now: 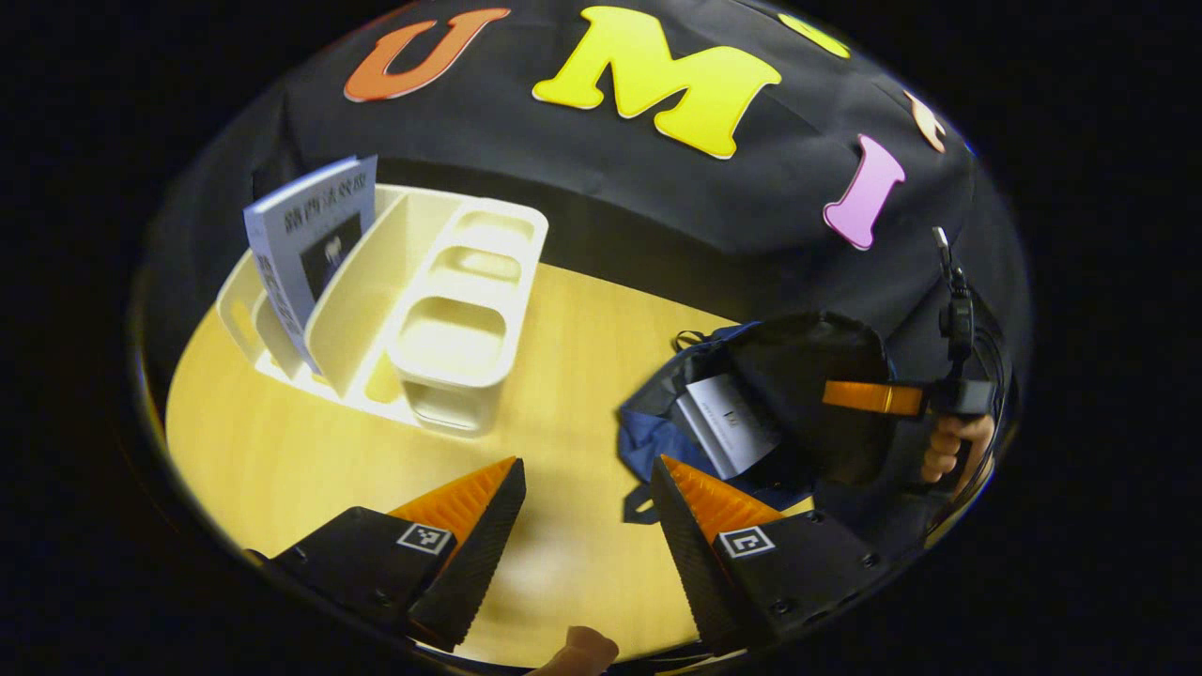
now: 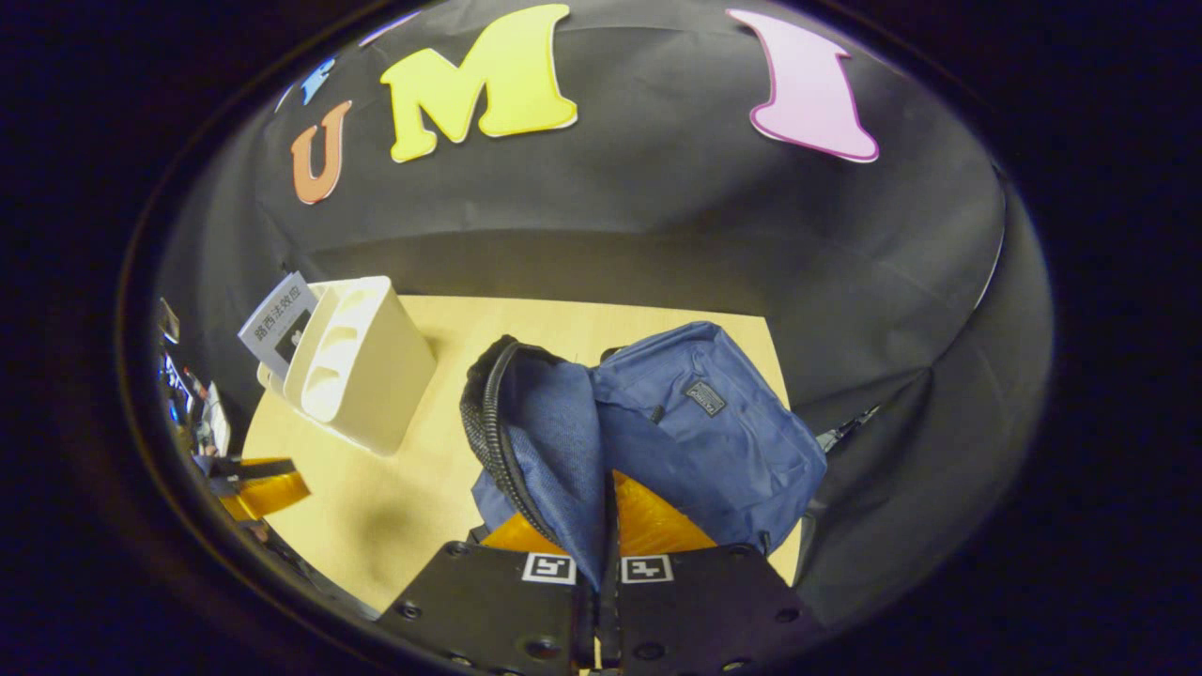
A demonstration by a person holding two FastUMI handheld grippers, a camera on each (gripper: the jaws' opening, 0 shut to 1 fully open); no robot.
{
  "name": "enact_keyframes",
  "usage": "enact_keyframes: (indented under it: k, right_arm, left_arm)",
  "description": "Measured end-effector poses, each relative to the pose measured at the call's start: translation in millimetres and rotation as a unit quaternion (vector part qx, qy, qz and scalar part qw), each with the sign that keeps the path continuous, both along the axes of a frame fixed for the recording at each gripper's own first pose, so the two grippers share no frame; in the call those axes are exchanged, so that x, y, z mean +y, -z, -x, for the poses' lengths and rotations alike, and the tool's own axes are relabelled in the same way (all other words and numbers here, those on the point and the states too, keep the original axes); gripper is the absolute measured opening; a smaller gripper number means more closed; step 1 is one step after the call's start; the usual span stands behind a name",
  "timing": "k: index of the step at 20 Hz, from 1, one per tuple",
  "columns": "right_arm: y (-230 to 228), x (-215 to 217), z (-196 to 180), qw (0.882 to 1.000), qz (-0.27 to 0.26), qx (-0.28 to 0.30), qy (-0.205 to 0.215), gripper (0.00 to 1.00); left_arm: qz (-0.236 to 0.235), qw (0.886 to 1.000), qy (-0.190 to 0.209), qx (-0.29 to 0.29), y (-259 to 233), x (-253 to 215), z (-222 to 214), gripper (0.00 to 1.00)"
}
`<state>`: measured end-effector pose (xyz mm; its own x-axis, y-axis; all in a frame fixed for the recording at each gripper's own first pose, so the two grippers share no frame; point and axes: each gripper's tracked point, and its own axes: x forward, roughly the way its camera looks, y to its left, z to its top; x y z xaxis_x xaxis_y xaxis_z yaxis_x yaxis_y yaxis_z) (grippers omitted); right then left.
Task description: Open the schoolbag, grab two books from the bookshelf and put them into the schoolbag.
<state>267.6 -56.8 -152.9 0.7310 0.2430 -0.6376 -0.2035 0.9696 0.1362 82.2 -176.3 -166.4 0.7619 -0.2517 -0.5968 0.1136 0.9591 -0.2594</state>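
The right tool (image 2: 601, 554) is clamped together on a fold of the schoolbag's (image 2: 695, 422) blue fabric, pinching the flap beside the open zip edge and holding the mouth wide. From the left gripper view the same tool (image 1: 869, 397) shows farther off, with a hand (image 1: 953, 449) gripping its handle above the bag. The left tool (image 1: 587, 526) hangs with its fingers well apart and nothing between them, over bare wood near the front edge of the surface (image 1: 282, 451).

The schoolbag (image 1: 676, 432) sits toward the right end of the surface, close to the back wall cloth. One book (image 1: 728, 422) already lies in its opening, pale cover up and partly sunk into the dark lining. The bookshelf (image 1: 451, 310), a cream plastic rack with several slots, stands toward the far left corner, well apart from the bag. A second book (image 1: 310, 249) stands tilted in its leftmost slot, its upper part rising above the rack's rim.

I judge the job about half done: bag open, one book in, one left on the rack. The next move looks to fall to the free left tool, which would need to swing left and forward to the rack, close on the exposed top of the leaning book, and lift it clear of the slot, while the right one holds the mouth open.
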Motion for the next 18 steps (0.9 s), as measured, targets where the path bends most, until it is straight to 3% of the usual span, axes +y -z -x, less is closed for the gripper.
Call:
enact_keyframes:
  k: [5, 9, 11, 15, 17, 18]
  right_arm:
    - [-2.0, -8.2, 3.8, 1.000, -0.002, -0.005, 0.012, 0.03]
    - [-4.3, -14.7, 6.6, 1.000, 0.007, -0.010, 0.017, 0.03]
    - [-3.3, -14.6, 4.7, 1.000, 0.003, -0.007, 0.024, 0.03]
    - [-2.6, -13.7, 1.0, 1.000, 0.014, -0.005, 0.028, 0.03]
    - [-3.2, -13.5, 0.9, 0.999, 0.019, -0.005, 0.030, 0.03]
    - [-3.5, -13.2, 0.5, 0.999, 0.019, -0.003, 0.031, 0.03]
  left_arm:
    - [-0.048, 0.999, -0.024, -0.010, -31.9, 75.7, 0.6, 0.88]
    - [-0.103, 0.994, -0.028, -0.027, -77.5, 133.1, -22.8, 0.88]
    - [-0.156, 0.987, -0.014, -0.039, -101.1, 156.2, -35.1, 0.87]
    - [-0.271, 0.959, 0.007, -0.080, -148.9, 192.6, -74.5, 0.84]
    - [-0.285, 0.955, -0.001, -0.079, -161.1, 206.0, -96.3, 0.87]
    - [-0.271, 0.960, -0.007, -0.066, -158.6, 209.6, -108.1, 0.87]
